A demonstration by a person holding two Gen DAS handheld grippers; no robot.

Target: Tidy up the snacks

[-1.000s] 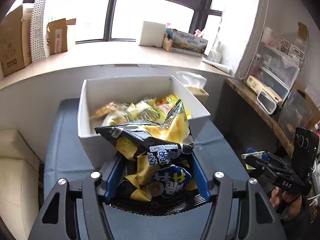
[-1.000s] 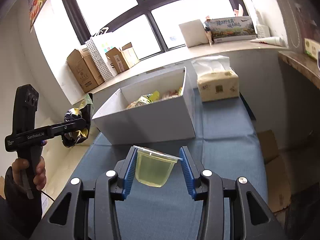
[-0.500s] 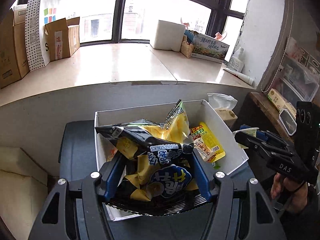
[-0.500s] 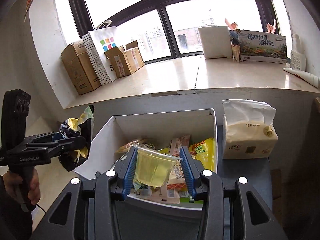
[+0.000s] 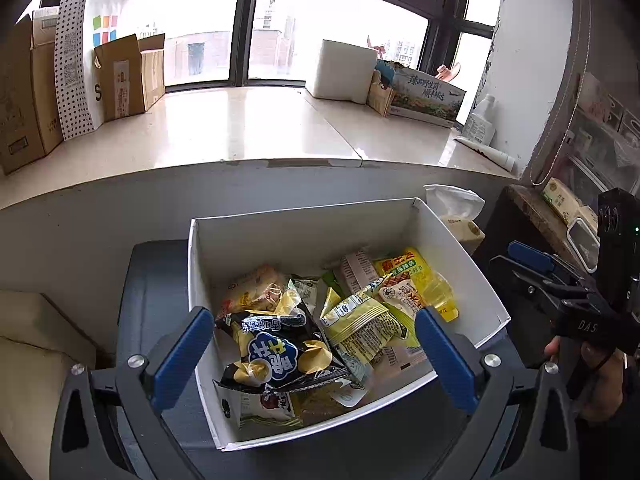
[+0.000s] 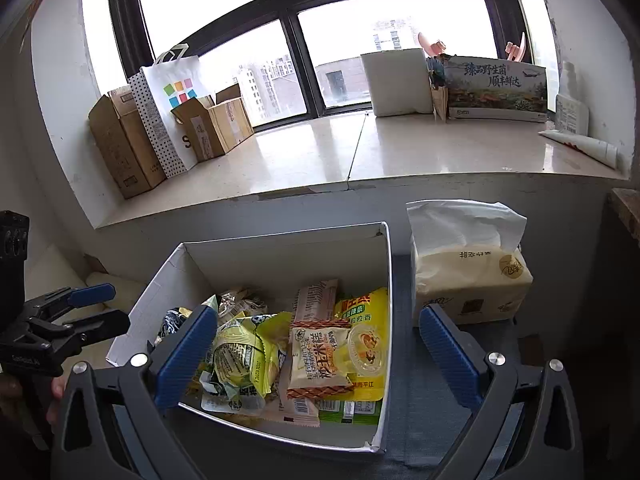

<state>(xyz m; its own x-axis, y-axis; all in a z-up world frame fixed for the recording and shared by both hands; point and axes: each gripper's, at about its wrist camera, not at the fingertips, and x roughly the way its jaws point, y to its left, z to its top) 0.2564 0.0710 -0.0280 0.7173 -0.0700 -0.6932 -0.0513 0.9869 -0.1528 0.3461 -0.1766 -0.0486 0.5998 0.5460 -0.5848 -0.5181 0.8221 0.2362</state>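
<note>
A white open box (image 5: 304, 216) sits on a blue-grey surface and holds several snack packets. My left gripper (image 5: 314, 356) hovers over its near left part with jaws opening wide and nothing gripped. A black and yellow chip bag (image 5: 276, 354) lies loose in the box below it. My right gripper (image 6: 316, 356) hangs over the box (image 6: 280, 234), also opening wide and holding nothing. A clear yellow jelly cup (image 6: 366, 346) rests on the packets at the right side. Each view shows the other gripper at its edge, the right gripper (image 5: 536, 276) and the left gripper (image 6: 80, 308).
A tissue pack (image 6: 468, 280) stands just right of the box. Behind runs a wide stone sill (image 5: 240, 128) with cardboard boxes (image 5: 128, 76) and a paper bag on the left. A wooden shelf (image 5: 536, 216) with containers is at the right.
Both grippers opened. The chip bag dropped from the left gripper into the box, and the jelly cup dropped from the right gripper onto the packets. Earlier, both hands moved forward over the box.
</note>
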